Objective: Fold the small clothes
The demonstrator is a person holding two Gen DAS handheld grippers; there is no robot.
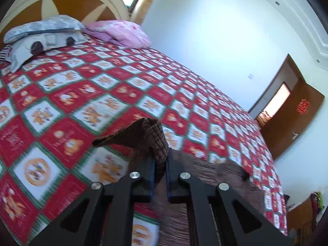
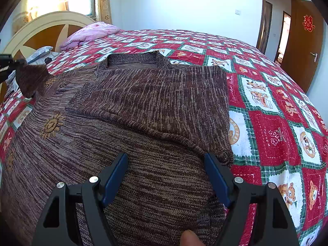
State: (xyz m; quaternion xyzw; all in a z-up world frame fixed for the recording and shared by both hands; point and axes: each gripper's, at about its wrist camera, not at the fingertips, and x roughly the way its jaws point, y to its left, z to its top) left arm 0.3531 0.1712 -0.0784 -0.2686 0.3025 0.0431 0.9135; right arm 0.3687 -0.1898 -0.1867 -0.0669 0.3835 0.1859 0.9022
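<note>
Left hand-held gripper (image 1: 159, 170): I had it clamped on sweater (image 2: 143, 110) cuff.
Right hand-held gripper (image 2: 166, 176): I held it wide, empty, above sweater.
Bed (image 2: 276, 123): beneath.

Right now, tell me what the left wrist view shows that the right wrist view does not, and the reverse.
Only the left wrist view shows the left tongs shut on a ribbed edge of the brown knit sweater, lifted off the bedspread.

Only the right wrist view shows the right tongs open above the sweater's body, the sleeve already folded across it, the neckline, the embroidered suns and a fingertip at the bottom edge.

Both show the red checked bedspread, pink pillow, headboard and brown door.
</note>
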